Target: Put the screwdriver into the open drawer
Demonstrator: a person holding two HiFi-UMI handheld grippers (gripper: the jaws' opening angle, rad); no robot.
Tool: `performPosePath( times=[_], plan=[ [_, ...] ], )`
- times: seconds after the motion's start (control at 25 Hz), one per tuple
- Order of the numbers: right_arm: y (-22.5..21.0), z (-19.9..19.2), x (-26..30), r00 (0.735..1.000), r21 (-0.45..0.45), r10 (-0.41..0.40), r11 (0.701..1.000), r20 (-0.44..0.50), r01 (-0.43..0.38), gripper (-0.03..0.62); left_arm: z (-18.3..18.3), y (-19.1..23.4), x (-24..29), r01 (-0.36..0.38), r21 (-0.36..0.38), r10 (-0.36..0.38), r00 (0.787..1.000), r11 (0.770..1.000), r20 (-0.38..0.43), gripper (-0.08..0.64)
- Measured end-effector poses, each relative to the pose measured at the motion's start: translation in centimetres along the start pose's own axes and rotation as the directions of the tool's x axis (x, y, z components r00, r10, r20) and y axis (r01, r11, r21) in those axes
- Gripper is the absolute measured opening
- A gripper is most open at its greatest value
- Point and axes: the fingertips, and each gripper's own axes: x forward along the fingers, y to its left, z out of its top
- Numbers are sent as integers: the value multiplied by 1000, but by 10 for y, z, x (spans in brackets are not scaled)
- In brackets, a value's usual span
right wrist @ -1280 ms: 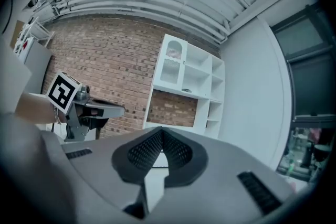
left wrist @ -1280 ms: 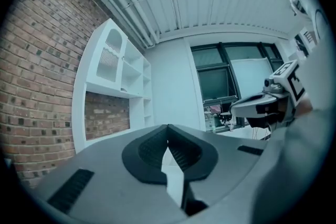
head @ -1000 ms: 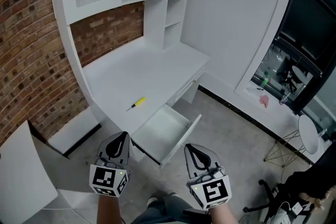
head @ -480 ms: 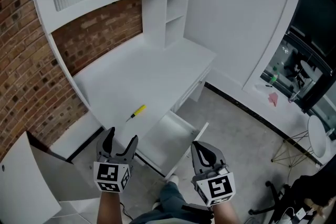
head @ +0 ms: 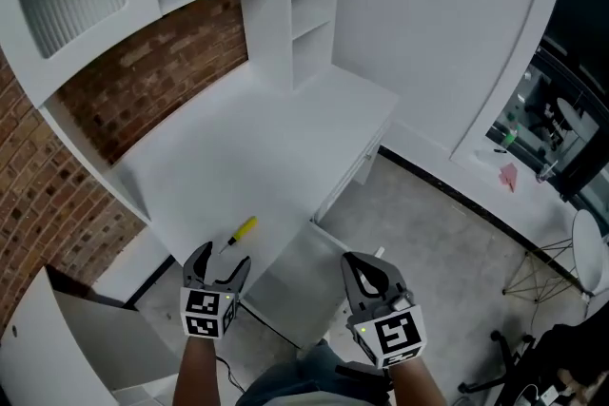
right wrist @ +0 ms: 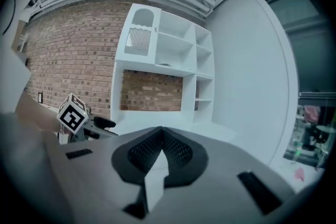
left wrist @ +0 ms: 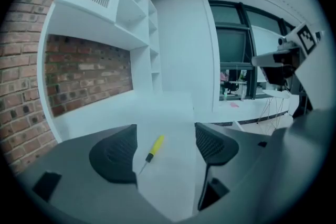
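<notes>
Screwdriver [head: 240, 232] lies on the bench [head: 266, 138] just ahead of my left tongs [head: 224, 255], whose jaws have just been opening and stand wide with nothing between them; my right tongs [head: 357, 260] are pressed together, empty.

Head view overhead; gripper views low, sharing desk [head: 257, 147].

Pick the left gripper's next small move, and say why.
Probably ease the left gripper forward and down until its jaws straddle the yellow screwdriver at its handle. The jaws have just been opening and stand wide, with nothing between them yet; the tool lies on the white desk just ahead, untouched.
</notes>
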Motion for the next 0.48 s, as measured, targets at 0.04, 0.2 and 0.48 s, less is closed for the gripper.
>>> performPosePath(
  times=[0.04,0.2,0.48],
  plan=[
    [-2,-4,6,1000,4,10,1000,-14,-10,11,-8,3,11,3,-3,-3,1000,1000,-23,356],
    [-8,-19,25,997,13,37,999,-70,-36,11,-35,17,52,32,13,-30,991,999,-129,356],
    [-6,-49,54,987,57,-19,998,-160,29,11,-79,38,101,118,48,-97,944,992,-316,255]
  ],
)
